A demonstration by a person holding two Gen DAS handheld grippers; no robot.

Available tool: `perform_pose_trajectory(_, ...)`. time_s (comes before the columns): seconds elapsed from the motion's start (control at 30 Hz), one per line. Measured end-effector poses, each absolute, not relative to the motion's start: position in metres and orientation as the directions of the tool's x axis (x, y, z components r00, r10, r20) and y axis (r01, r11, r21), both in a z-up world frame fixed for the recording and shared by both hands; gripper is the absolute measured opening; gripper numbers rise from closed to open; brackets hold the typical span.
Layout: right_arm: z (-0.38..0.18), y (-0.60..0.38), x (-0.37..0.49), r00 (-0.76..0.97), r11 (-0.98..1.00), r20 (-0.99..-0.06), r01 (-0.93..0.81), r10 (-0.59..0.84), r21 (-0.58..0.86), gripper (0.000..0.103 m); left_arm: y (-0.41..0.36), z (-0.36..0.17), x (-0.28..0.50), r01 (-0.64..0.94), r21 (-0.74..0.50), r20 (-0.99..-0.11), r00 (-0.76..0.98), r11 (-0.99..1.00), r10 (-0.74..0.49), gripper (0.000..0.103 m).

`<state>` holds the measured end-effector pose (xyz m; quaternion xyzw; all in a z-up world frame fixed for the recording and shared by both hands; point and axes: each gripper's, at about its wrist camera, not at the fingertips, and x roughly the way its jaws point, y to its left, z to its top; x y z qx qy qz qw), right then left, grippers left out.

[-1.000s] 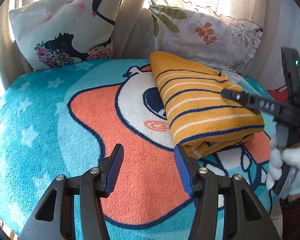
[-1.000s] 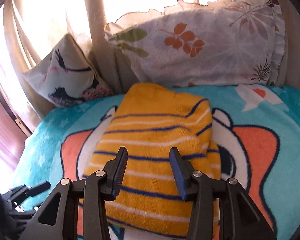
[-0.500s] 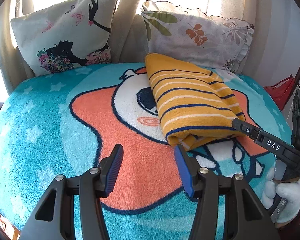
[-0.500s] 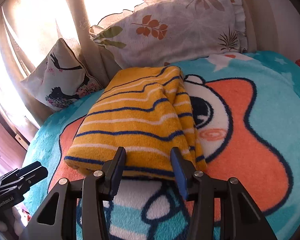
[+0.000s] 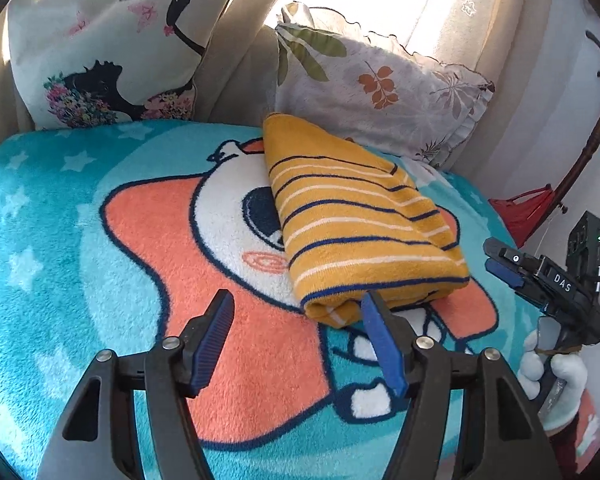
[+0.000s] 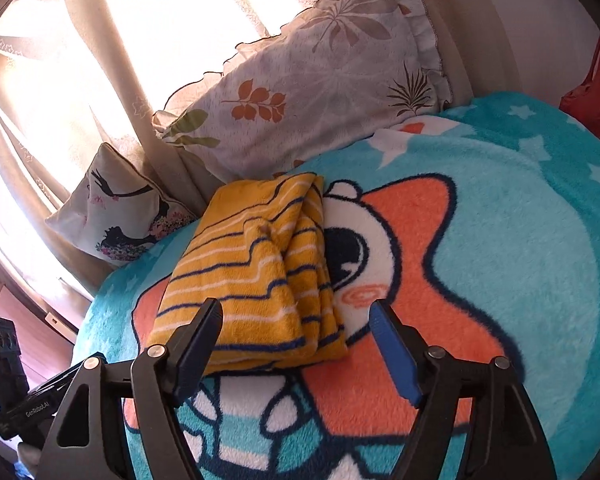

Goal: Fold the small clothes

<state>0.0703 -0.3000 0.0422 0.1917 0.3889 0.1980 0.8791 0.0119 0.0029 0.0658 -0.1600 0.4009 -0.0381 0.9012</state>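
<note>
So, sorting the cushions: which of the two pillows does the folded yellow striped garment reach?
The frilled leaf-print pillow; the yellow striped garment reaches its front. The silhouette-print pillow stands apart.

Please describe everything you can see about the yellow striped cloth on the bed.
The yellow striped cloth looks like soft terry or knit, mustard with thin navy and white stripes. It is folded into a thick, layered bundle, its stacked edges visible in the right wrist view. It lies flat on the teal cartoon blanket, its far end at the leaf-print pillow. No gripper touches it.
</note>
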Motion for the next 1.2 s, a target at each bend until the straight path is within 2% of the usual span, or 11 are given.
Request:
perform_pose_trajectory(0.23, 0.026, -0.289, 0.154, 0.501, 0.837, -0.681, -0.198, 0.534, 0.510, 0.083, 0.013, 0.049, 0.088, -0.021, -0.454, -0.712, 0.609, 0.891, -0.348, 0.068)
perform_pose_trajectory(0.37, -0.006, -0.285, 0.195, 0.411, 0.788, -0.689, -0.142, 0.598, 0.599, 0.083, 0.003, 0.022, 0.132, 0.026, -0.505, -0.730, 0.521, 0.863, -0.442, 0.070)
perform_pose_trajectory(0.43, -0.017, -0.283, 0.207, 0.404, 0.758, -0.664, -0.128, 0.629, 0.640, 0.085, 0.000, 0.010, 0.150, 0.026, -0.530, -0.729, 0.497, 0.847, -0.471, 0.085)
perform_pose_trajectory(0.57, -0.016, -0.269, 0.219, 0.415, 0.738, -0.633, -0.164, 0.654, 0.655, 0.090, 0.003, 0.000, 0.167, -0.011, -0.620, -0.681, 0.505, 0.784, -0.531, 0.093)
perform_pose_trajectory(0.6, -0.017, -0.262, 0.222, 0.401, 0.731, -0.628, -0.187, 0.667, 0.657, 0.087, 0.002, 0.002, 0.167, -0.017, -0.615, -0.685, 0.508, 0.788, -0.523, 0.092)
perform_pose_trajectory(0.63, -0.018, -0.254, 0.224, 0.373, 0.712, -0.617, -0.214, 0.692, 0.669, 0.070, 0.001, 0.003, 0.166, -0.023, -0.599, -0.696, 0.509, 0.800, -0.506, 0.079)
perform_pose_trajectory(0.67, -0.022, -0.247, 0.226, 0.332, 0.679, -0.600, -0.222, 0.728, 0.700, 0.058, 0.000, 0.005, 0.164, -0.022, -0.579, -0.708, 0.510, 0.815, -0.489, 0.072)
perform_pose_trajectory(0.73, -0.022, -0.239, 0.225, 0.329, 0.665, -0.588, -0.217, 0.739, 0.715, 0.049, 0.004, 0.011, 0.162, -0.014, -0.579, -0.703, 0.515, 0.815, -0.491, 0.051)
perform_pose_trajectory(0.8, -0.009, -0.231, 0.220, 0.347, 0.680, -0.592, -0.254, 0.728, 0.688, 0.044, 0.010, 0.023, 0.158, -0.009, -0.587, -0.692, 0.525, 0.810, -0.496, 0.045)
perform_pose_trajectory(1.03, 0.042, -0.190, 0.194, 0.361, 0.636, -0.523, -0.436, 0.772, 0.637, 0.042, 0.018, 0.077, 0.129, 0.011, -0.455, -0.701, 0.612, 0.890, -0.366, 0.046)
perform_pose_trajectory(1.2, 0.017, -0.182, 0.196, 0.418, 0.762, -0.637, -0.348, 0.647, 0.546, 0.048, 0.037, 0.039, 0.120, -0.131, -0.326, -0.832, 0.511, 0.936, -0.218, 0.051)
